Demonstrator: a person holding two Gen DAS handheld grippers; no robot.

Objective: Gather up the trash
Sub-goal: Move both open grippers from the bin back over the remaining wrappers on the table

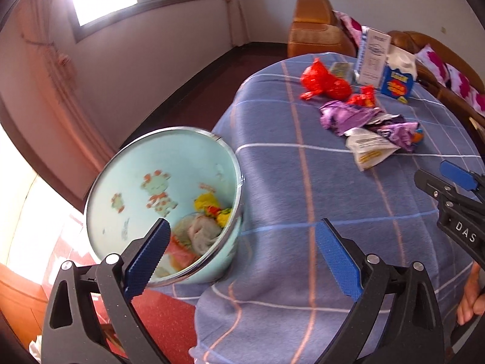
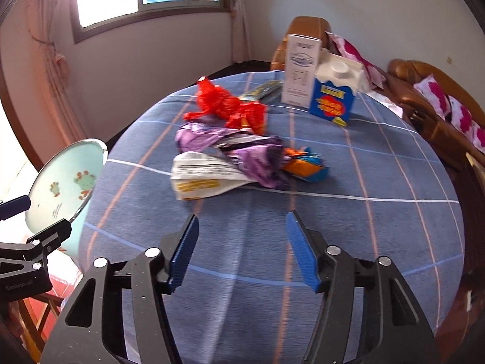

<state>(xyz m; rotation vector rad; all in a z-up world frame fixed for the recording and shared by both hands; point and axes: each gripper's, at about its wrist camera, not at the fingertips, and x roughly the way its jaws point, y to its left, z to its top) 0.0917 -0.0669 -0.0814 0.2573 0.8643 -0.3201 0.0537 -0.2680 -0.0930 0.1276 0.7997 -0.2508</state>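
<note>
Left wrist view: left tongs spread wide, empty, over bench edge. Pale blue trash bin, chrome rim, cartoon frog prints inside, tilted toward camera, touching bench's side; inside it crumpled yellow and beige scraps. On bench, well beyond bin: red wrapper, purple wrapper, white printed packet. Right tongs enter at right, their gap not discernible here.

Right wrist view: right tongs spread, empty, above bench. Beyond them: white printed packet, purple wrapper, orange-blue wrapper, red wrapper. Behind: white carton, blue box. Bin left of bench.
</note>
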